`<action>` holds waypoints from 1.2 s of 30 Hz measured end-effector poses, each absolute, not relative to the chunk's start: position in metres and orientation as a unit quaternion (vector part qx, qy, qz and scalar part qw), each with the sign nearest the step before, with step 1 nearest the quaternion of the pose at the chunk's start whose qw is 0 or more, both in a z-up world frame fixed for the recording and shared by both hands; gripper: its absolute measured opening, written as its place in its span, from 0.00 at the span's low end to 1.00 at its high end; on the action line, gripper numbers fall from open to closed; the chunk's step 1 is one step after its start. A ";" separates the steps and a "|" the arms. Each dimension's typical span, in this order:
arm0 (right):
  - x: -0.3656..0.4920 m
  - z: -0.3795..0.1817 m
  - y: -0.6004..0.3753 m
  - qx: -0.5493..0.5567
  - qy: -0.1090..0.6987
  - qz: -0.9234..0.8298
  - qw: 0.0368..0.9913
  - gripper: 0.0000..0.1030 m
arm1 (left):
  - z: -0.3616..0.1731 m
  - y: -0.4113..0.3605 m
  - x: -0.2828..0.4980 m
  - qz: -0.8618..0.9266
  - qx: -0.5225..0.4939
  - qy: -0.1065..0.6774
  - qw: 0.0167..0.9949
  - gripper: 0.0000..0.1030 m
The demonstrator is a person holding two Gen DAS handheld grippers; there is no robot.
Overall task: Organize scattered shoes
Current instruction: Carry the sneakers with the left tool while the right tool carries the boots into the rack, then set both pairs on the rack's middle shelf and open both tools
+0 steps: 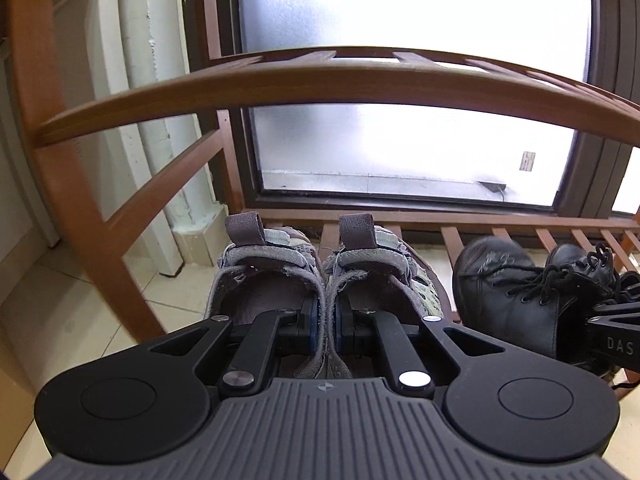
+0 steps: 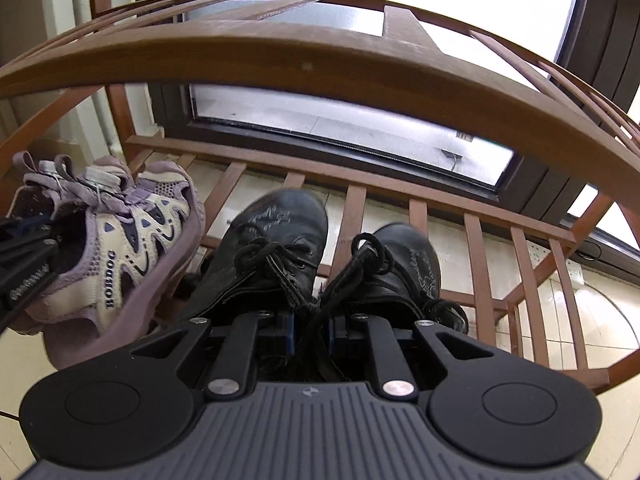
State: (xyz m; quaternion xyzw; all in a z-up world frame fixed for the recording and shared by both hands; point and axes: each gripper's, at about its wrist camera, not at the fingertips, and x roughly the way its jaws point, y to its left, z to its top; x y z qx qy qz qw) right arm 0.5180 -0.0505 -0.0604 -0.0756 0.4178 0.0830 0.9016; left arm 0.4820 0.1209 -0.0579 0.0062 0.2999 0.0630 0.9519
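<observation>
Left gripper point(image 1: 324, 330): fingers pinch the two inner collars of the grey sneakers point(image 1: 320, 280), so both travel as one pair.
Sneakers: at the left end of the slatted shoe rack shelf point(image 2: 356, 208).
Black boots point(image 2: 332, 264): just right of them on that shelf.
Right gripper point(image 2: 312, 330): fingers clamp the boots' touching inner edges, keeping the pair together.

A frosted glass window point(image 1: 400, 152) in a dark brown frame point(image 1: 400, 202) fills the background, glowing bright (a small label sticks near its lower right corner). Pale floor tiles point(image 1: 48, 288) spread below, beside a white wall column point(image 1: 160, 120).
</observation>
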 end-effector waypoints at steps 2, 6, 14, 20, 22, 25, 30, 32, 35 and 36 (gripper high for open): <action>0.522 -0.061 -0.049 -0.071 0.415 0.084 0.903 0.15 | -0.063 0.121 0.489 0.060 0.006 0.291 0.955 0.09; 0.530 -0.064 -0.046 -0.065 0.405 0.076 0.909 0.15 | -0.070 0.118 0.500 0.056 0.010 0.280 0.958 0.09; 0.538 -0.072 -0.042 -0.069 0.404 0.075 0.909 0.20 | -0.082 0.121 0.513 0.052 0.019 0.281 0.958 0.19; 0.527 -0.071 -0.047 -0.069 0.400 0.068 0.911 0.52 | -0.077 0.124 0.506 0.041 0.029 0.279 0.959 0.61; 0.522 -0.066 -0.051 -0.053 0.401 0.073 0.912 0.55 | -0.071 0.123 0.502 0.033 0.036 0.285 0.957 0.67; 0.511 -0.057 -0.052 -0.048 0.402 0.080 0.911 0.59 | -0.062 0.119 0.495 0.026 0.055 0.291 0.955 0.75; 0.487 -0.043 -0.046 -0.072 0.390 0.087 0.914 0.64 | -0.040 0.116 0.476 0.019 0.050 0.288 0.956 0.75; 0.475 -0.038 -0.045 -0.074 0.385 0.087 0.916 0.64 | -0.033 0.115 0.467 0.021 0.047 0.285 0.957 0.75; 0.464 -0.032 -0.048 -0.074 0.374 0.084 0.921 0.65 | -0.025 0.116 0.450 0.020 0.046 0.284 0.958 0.75; 0.465 -0.029 -0.052 -0.073 0.369 0.081 0.923 0.67 | -0.024 0.116 0.444 0.022 0.047 0.282 0.958 0.75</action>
